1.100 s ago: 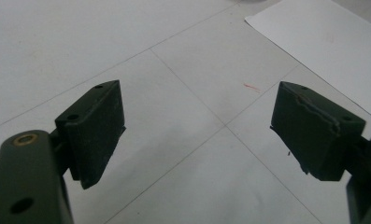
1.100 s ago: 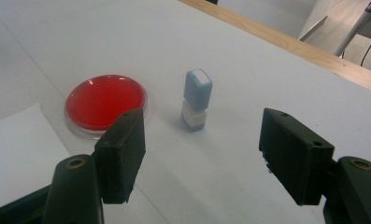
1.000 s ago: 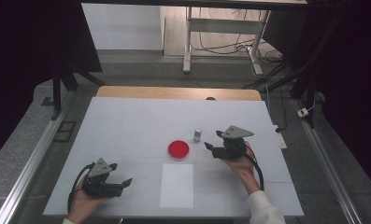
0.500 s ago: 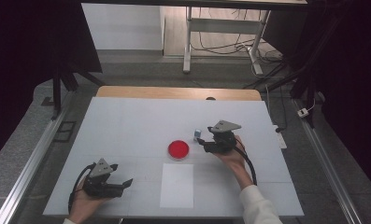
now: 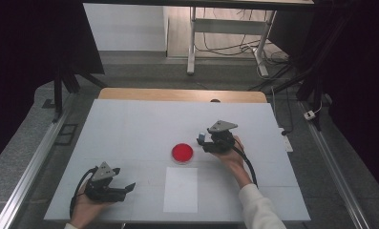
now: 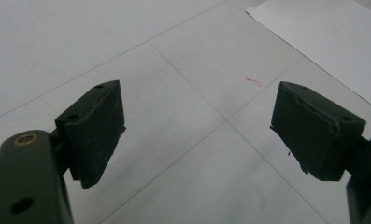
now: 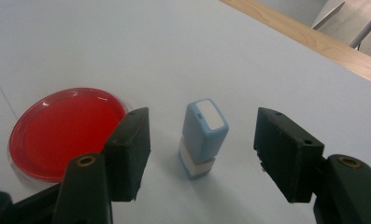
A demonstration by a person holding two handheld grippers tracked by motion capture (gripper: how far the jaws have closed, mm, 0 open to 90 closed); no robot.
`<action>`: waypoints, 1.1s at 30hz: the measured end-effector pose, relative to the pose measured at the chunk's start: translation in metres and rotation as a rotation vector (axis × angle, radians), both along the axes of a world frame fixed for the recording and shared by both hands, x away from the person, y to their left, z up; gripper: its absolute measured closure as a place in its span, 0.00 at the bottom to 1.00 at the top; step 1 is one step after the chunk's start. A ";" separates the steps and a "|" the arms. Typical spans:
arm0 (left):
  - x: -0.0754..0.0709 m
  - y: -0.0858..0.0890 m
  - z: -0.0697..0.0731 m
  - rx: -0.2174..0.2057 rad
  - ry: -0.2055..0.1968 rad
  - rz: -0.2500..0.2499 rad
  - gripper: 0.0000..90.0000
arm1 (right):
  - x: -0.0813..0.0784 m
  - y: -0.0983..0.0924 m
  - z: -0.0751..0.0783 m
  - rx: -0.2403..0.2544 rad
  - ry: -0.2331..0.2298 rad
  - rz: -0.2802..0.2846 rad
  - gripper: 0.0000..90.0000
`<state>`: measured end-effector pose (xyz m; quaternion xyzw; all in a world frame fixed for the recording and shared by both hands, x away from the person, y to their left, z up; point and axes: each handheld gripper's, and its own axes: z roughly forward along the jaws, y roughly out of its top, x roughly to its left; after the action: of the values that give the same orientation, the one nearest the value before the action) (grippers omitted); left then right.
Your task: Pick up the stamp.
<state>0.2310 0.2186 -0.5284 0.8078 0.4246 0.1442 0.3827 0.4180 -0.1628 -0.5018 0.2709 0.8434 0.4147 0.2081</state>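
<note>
**Right gripper closes in on the stamp**

Nearest you, your left gripper (image 5: 111,187) rests at the near left of the white table (image 5: 130,124), its jaws spread wide with nothing but bare tabletop between them in the left gripper view; it sits where it sat a second ago. Beside it, a sheet of white paper (image 5: 180,189) lies flat at the table's near edge. Farther out, your right gripper (image 7: 199,154) has slid in from the right over the last second and now brackets the small blue-and-white stamp (image 7: 202,138), which stands upright just right of the red ink pad (image 7: 64,130). Its jaws have just been closing but are not yet on it: daylight shows on both sides of the stamp, and neither pad touches. The approach looks finished and the grasp about to begin, so you likely only need to finish the squeeze, squarely enough not to tip the stamp toward the ink
</note>
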 end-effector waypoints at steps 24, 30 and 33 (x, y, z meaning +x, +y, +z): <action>-0.001 0.001 -0.001 0.005 0.003 0.006 0.19 | 0.009 0.006 -0.009 -0.020 -0.003 -0.003 0.63; -0.001 0.001 -0.001 0.004 0.003 0.008 0.19 | 0.010 0.006 -0.010 -0.030 -0.006 0.003 0.68; -0.002 0.001 -0.001 0.004 0.004 0.008 0.19 | 0.010 0.006 -0.010 -0.036 -0.009 0.006 0.70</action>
<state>0.2295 0.2199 -0.5293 0.8072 0.4282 0.1450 0.3795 0.4279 -0.1567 -0.5119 0.2626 0.8505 0.4014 0.2156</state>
